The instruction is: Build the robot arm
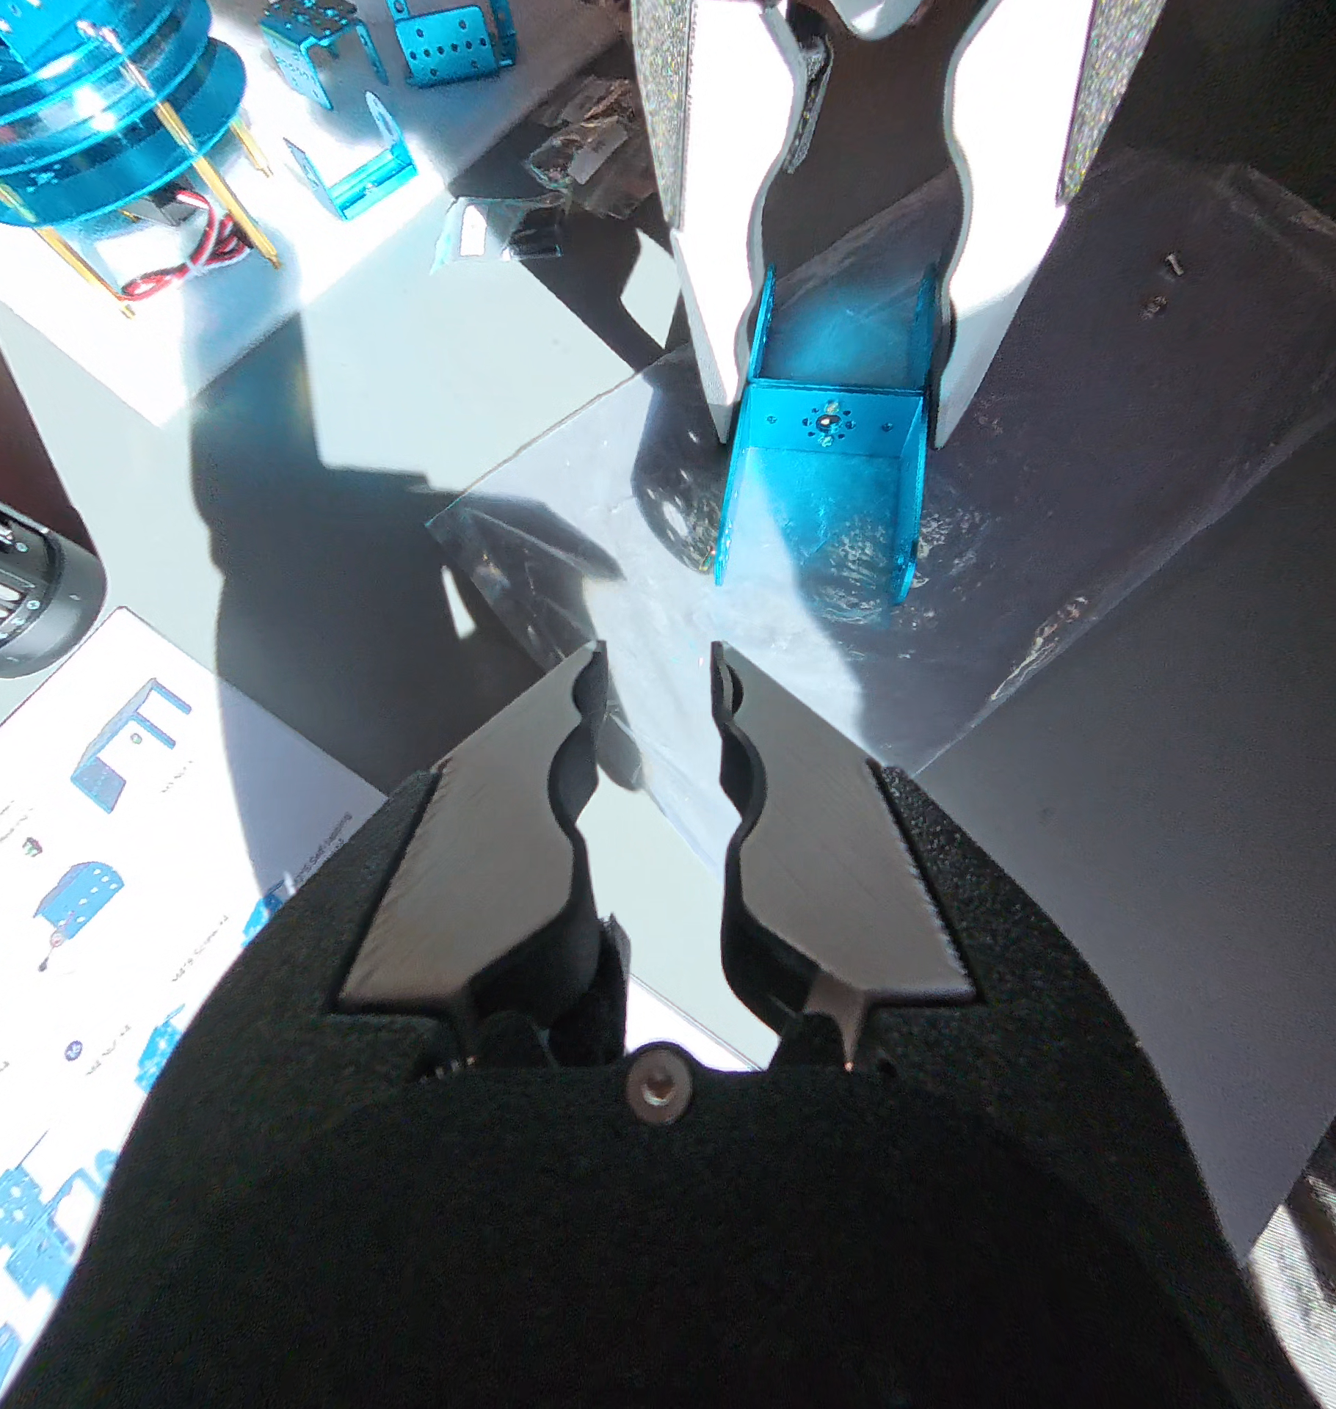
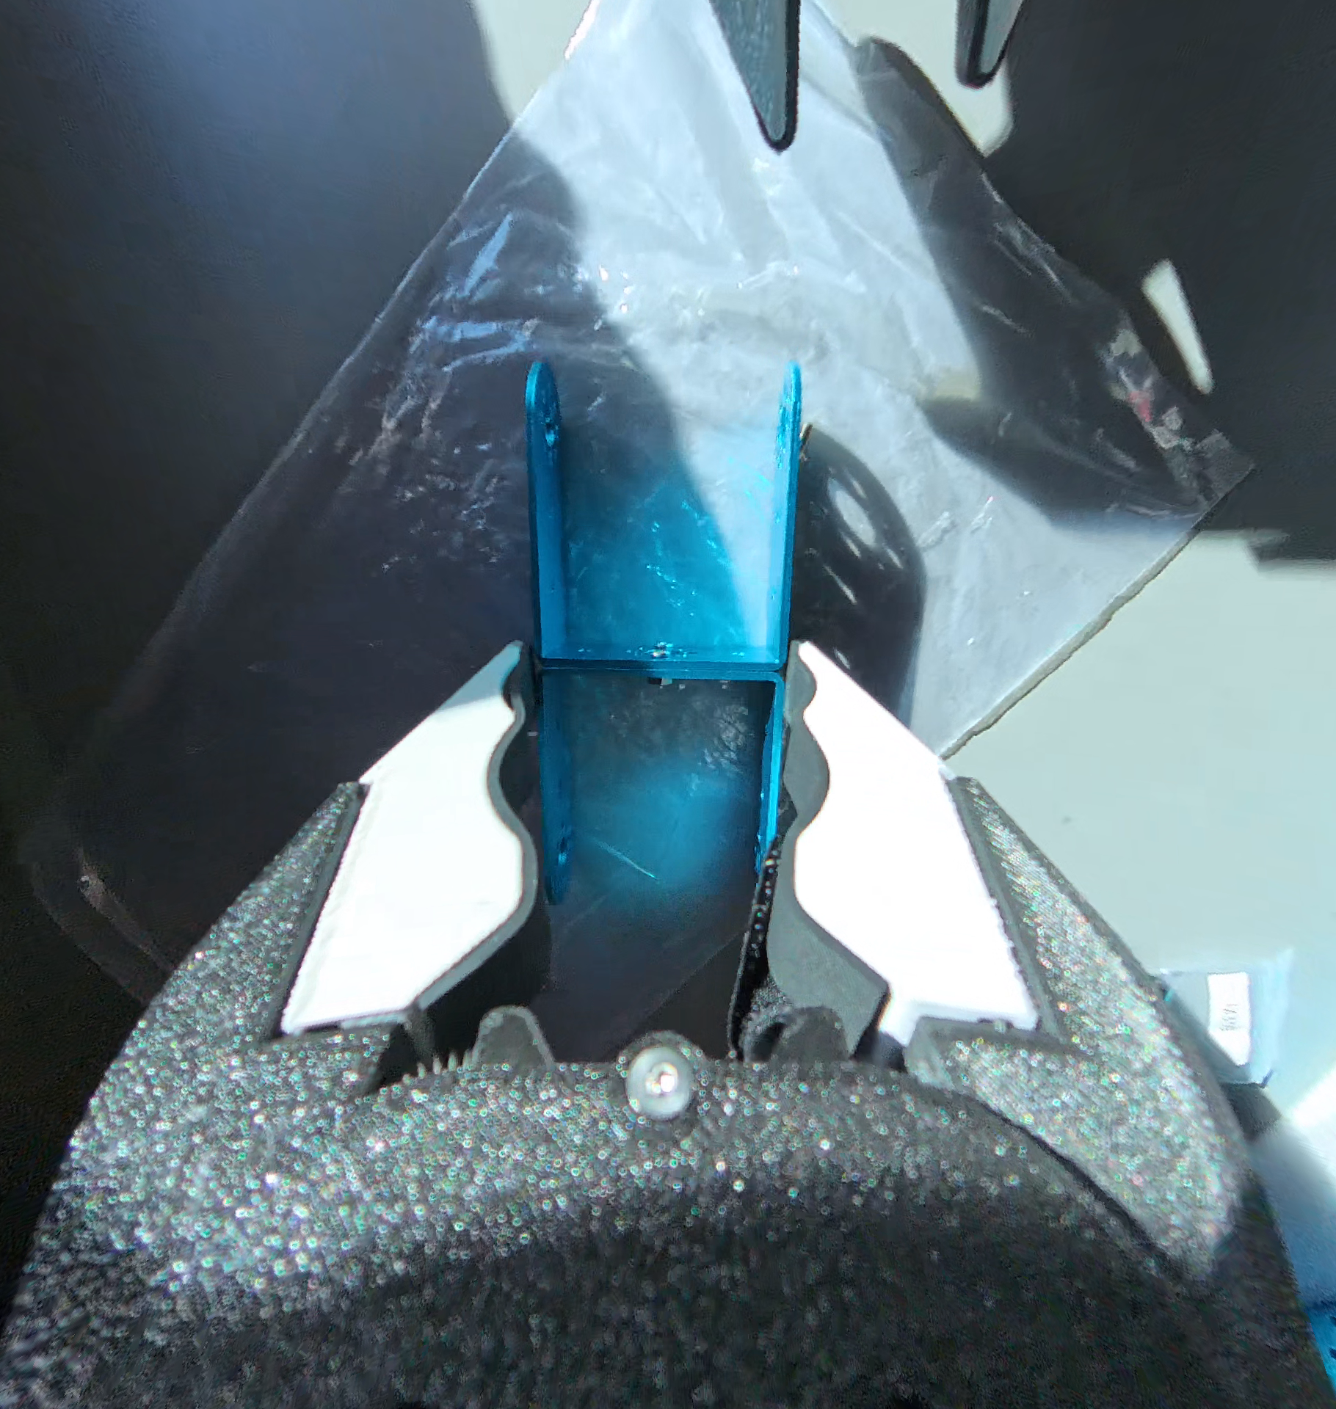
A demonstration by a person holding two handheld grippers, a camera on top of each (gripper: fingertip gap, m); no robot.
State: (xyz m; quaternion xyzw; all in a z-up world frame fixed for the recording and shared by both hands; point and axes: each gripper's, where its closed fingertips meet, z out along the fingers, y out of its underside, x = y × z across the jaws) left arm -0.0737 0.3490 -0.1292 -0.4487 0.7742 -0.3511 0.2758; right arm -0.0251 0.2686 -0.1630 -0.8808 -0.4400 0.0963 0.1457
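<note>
Blue anodized H-shaped metal bracket (image 2: 661, 663) on clear plastic bag (image 2: 726, 267) | right gripper (image 2: 657, 671) clenched on bracket's sides | left gripper (image 1: 657, 663) parted, empty, near bag's edge

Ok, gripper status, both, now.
Left gripper: open, holding nothing, above the clear plastic bag.
Right gripper: shut on the blue bracket assembly, one finger on each side.
</note>
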